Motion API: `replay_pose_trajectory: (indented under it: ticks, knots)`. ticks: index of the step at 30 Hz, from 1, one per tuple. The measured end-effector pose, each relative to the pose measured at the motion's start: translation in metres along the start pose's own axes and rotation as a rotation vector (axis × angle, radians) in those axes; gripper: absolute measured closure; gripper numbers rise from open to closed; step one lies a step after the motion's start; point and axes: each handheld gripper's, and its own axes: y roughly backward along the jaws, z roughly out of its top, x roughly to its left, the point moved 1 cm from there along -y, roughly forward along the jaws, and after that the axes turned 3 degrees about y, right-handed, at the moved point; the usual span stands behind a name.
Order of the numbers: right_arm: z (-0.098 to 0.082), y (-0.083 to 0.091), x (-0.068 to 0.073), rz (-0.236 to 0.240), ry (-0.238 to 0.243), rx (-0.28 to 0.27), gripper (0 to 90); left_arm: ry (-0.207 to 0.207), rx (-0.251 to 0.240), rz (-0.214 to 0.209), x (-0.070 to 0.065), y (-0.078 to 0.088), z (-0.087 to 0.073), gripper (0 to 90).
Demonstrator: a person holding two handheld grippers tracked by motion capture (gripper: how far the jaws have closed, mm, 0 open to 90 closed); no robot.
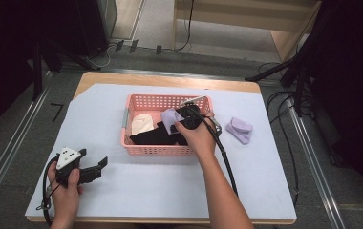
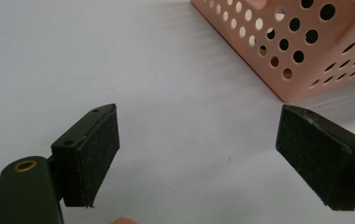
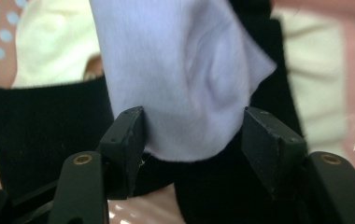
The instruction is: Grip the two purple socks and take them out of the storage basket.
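**Lilac sock between spread jaws over the pink basket**

High view: A pink perforated plastic basket [image 1: 156,149] sits at the centre of the frame on a pale sheet covering a wooden table [image 1: 170,79]. The right gripper [image 1: 187,116] reaches into the basket's right half from the lower right, with the person's right hand [image 1: 197,136] around it. A soft lilac fabric sock [image 1: 171,119] lies just at its tip, over a black knitted garment [image 1: 153,137] that fills the near part of the basket; a cream cloth item [image 1: 141,123] lies to its left. Outside the basket, right of centre, a second lilac sock [image 1: 239,130] lies folded on the sheet, well apart from the hand. In the lower left, the left gripper [image 1: 102,164] rests on the sheet, held by the left hand [image 1: 64,188], jaws spread and empty.

Left gripper view: The two black jaws stand wide apart with nothing but bare sheet between them. A corner of the pink basket shows at the upper right.

Right gripper view: The jaws are spread, and the lilac sock hangs down between them at the frame's centre. The left pad touches or nearly touches the cloth; the right pad stands clear, so there is no pinch. Behind lie the black garment and the cream cloth inside the basket.
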Motion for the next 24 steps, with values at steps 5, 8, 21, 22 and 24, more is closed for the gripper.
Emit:
replay_pose_trajectory:
  ticks: [5, 8, 21, 22, 24]
  knots:
    - [0.001, -0.003, 0.003, 0.037, -0.001, 0.027, 51.7, 0.002, 0.000, -0.001, 0.000, 0.000, 0.000, 14.6]
    - [0.001, -0.004, 0.003, 0.051, 0.012, 0.031, 61.0, 0.001, -0.002, -0.001, 0.000, 0.000, 0.000, 14.6]
    - [0.002, 0.020, 0.007, 0.030, 0.077, -0.109, 83.7, 0.001, 0.000, 0.000, 0.000, 0.000, 0.000, 14.6]
    - [0.002, 0.022, 0.007, 0.026, 0.076, -0.117, 83.7, 0.001, 0.000, 0.000, 0.000, 0.000, 0.000, 14.7]
    - [0.002, 0.027, 0.006, 0.010, 0.081, -0.142, 83.9, 0.000, 0.000, 0.000, 0.000, 0.000, 0.000, 14.6]
